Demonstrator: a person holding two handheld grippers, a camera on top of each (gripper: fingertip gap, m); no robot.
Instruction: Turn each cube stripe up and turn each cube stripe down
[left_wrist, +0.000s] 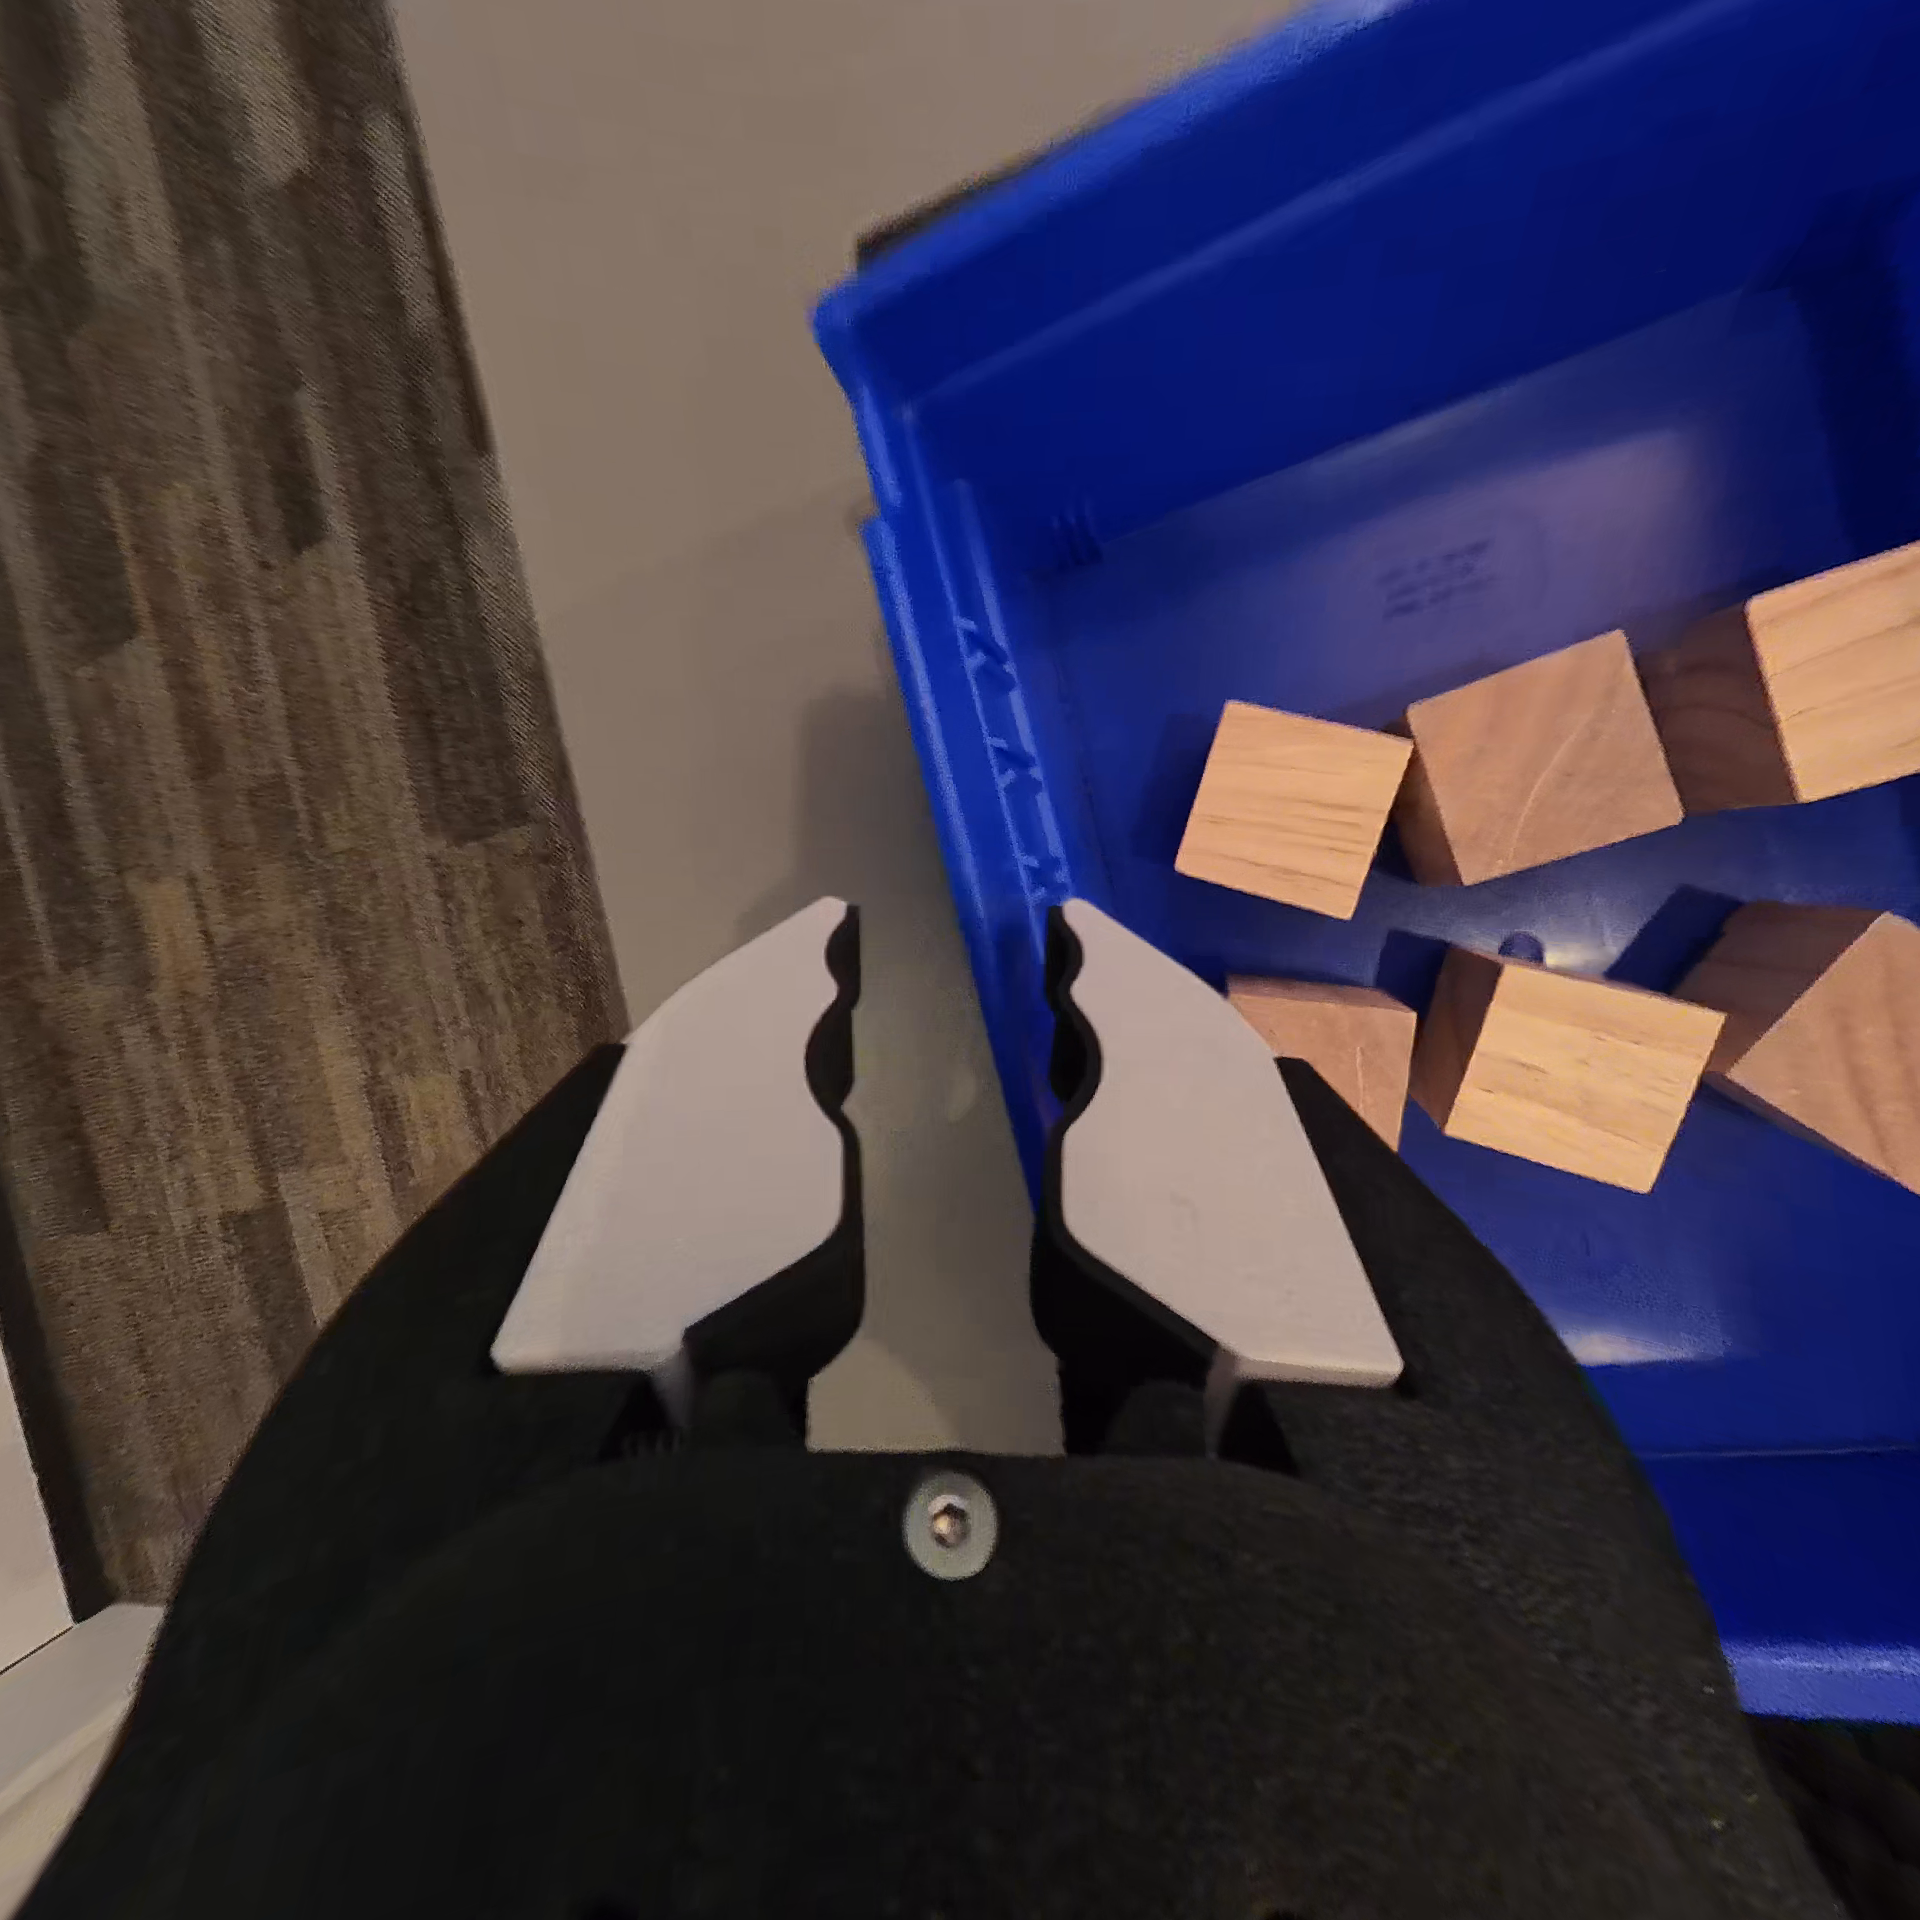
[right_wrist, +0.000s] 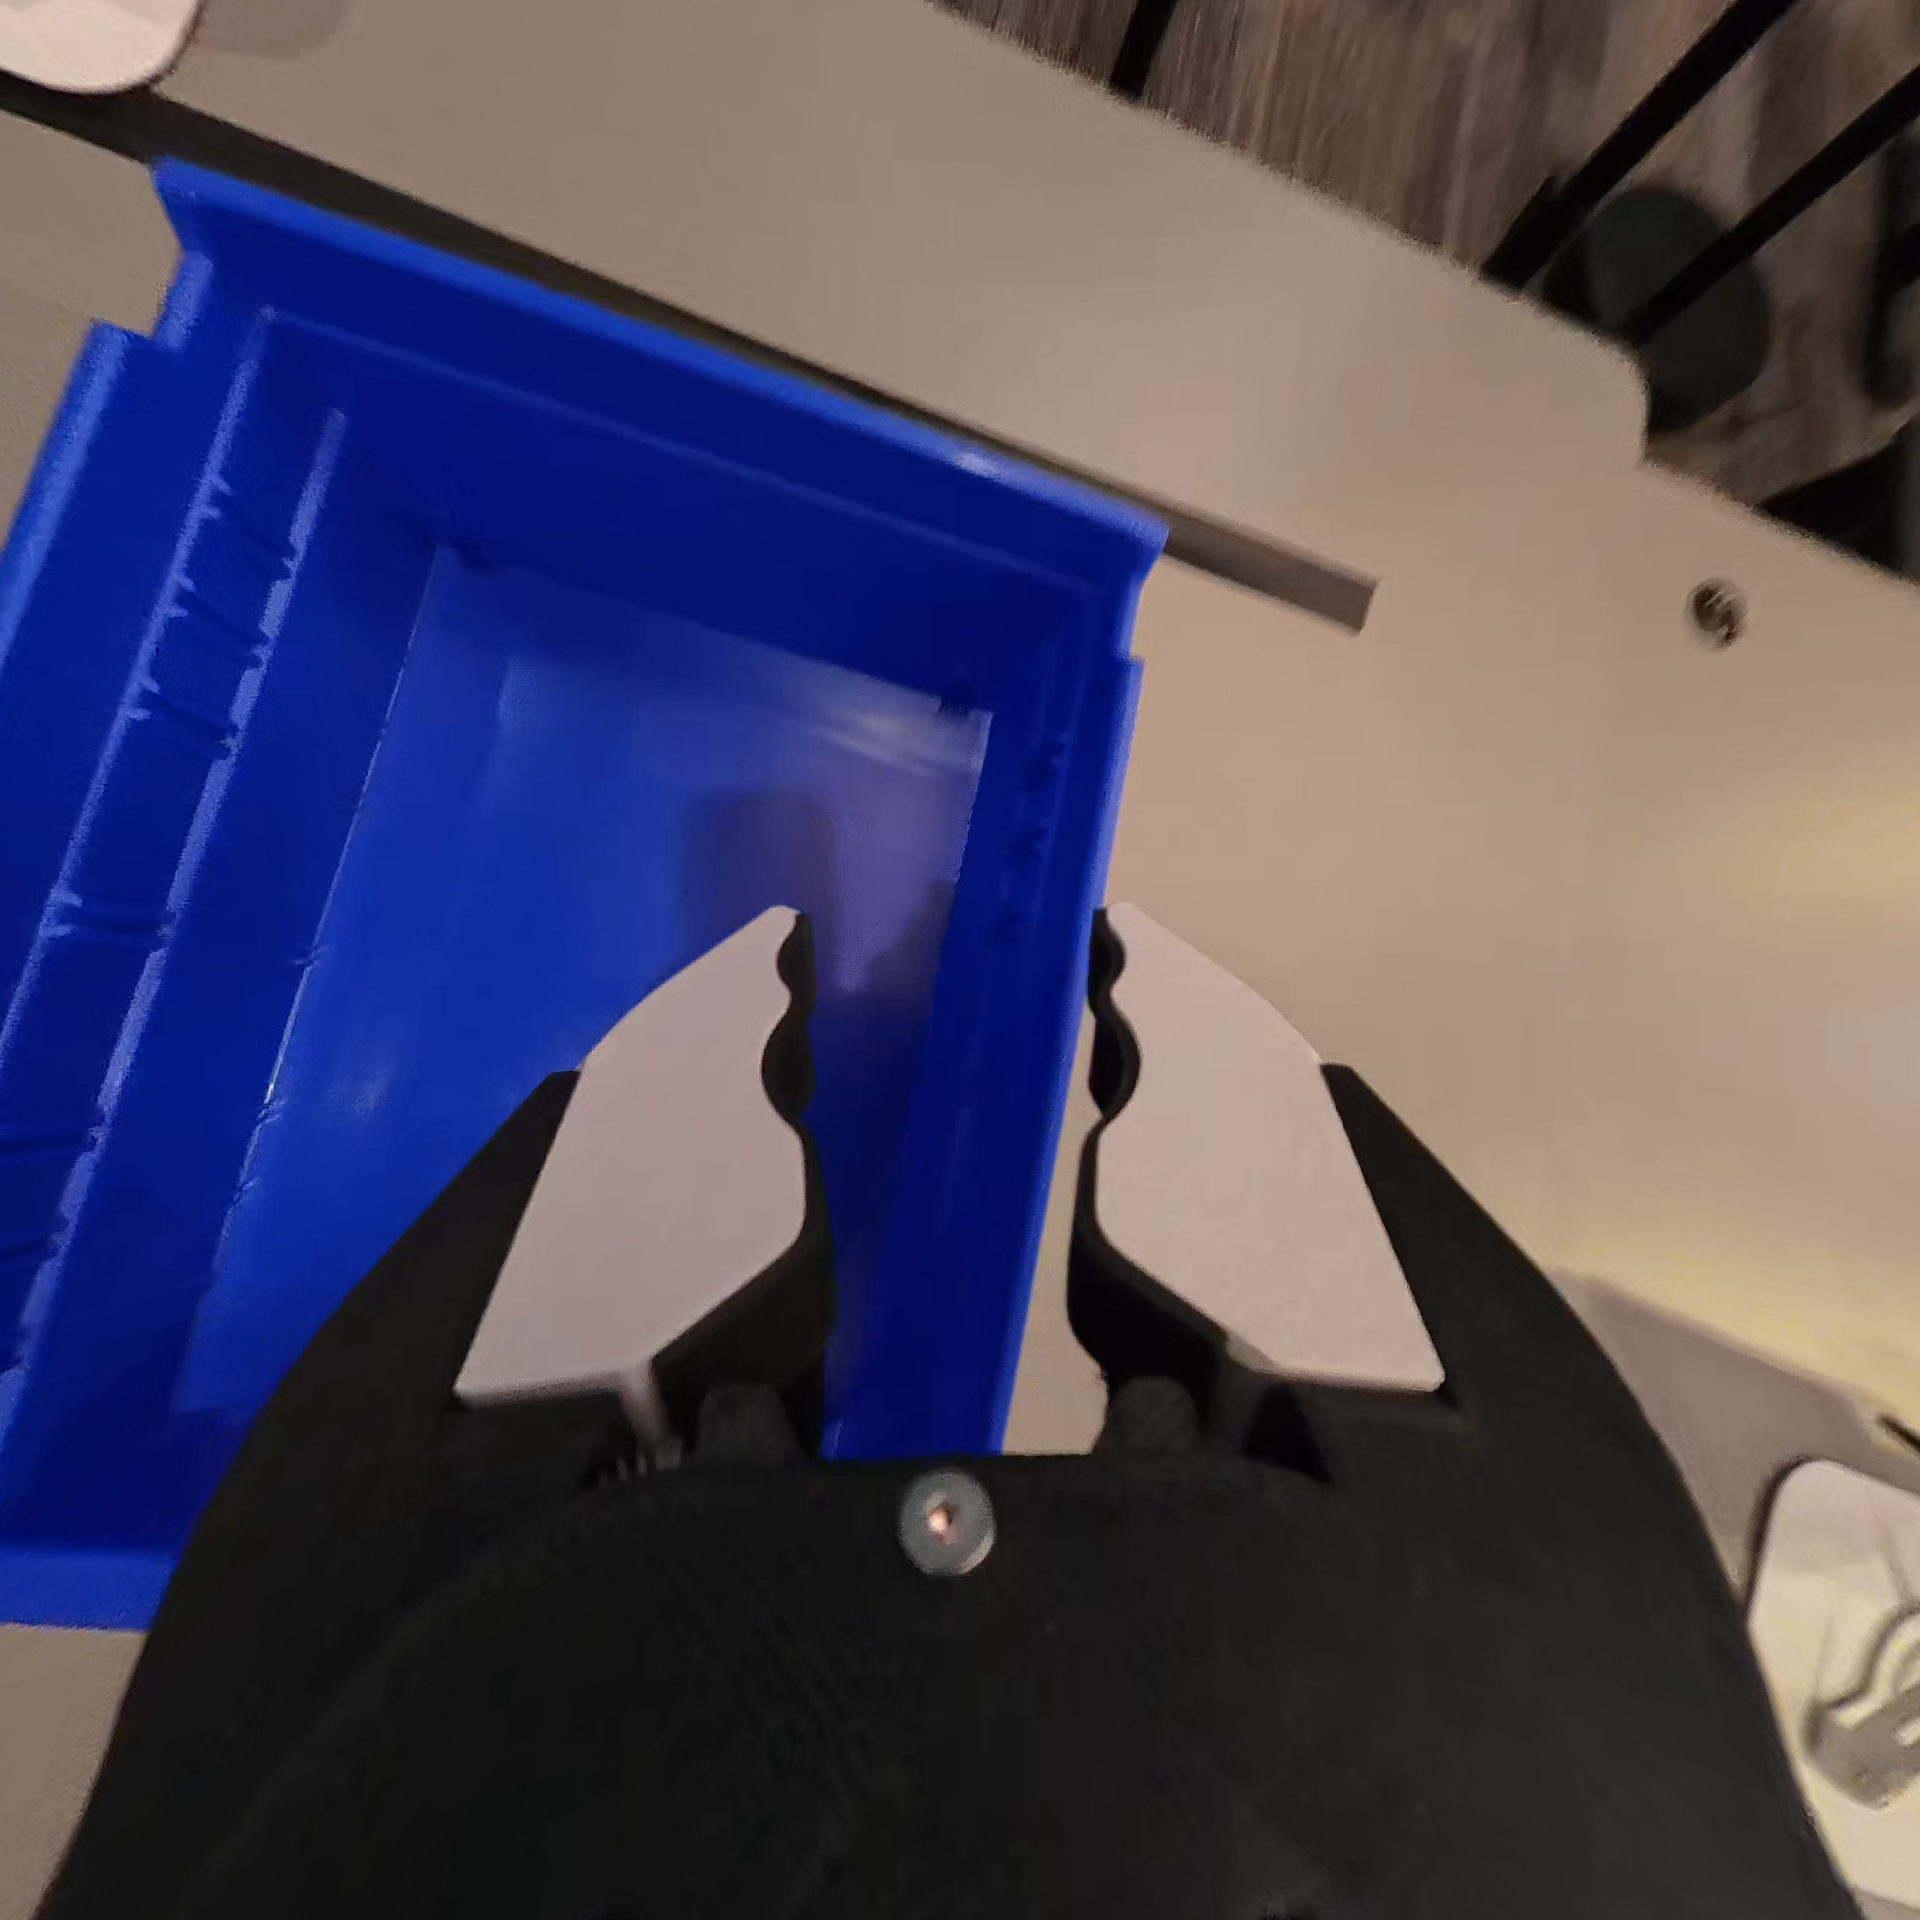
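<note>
No stripe is seen on the wooden cubes (left_wrist: 1288, 805) in the blue bin (left_wrist: 1351, 436), so turning seems unstarted, left gripper (left_wrist: 951, 925) and right gripper (right_wrist: 951, 925) both held apart and empty

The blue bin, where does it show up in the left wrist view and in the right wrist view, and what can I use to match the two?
Left wrist view: the blue bin fills the right side, with wooden cubes on its floor.
Right wrist view: the blue bin fills the left and centre; no cubes in the part shown; the right gripper straddles its right wall.
Shared landmark: the pale tabletop beside the bin.
</note>
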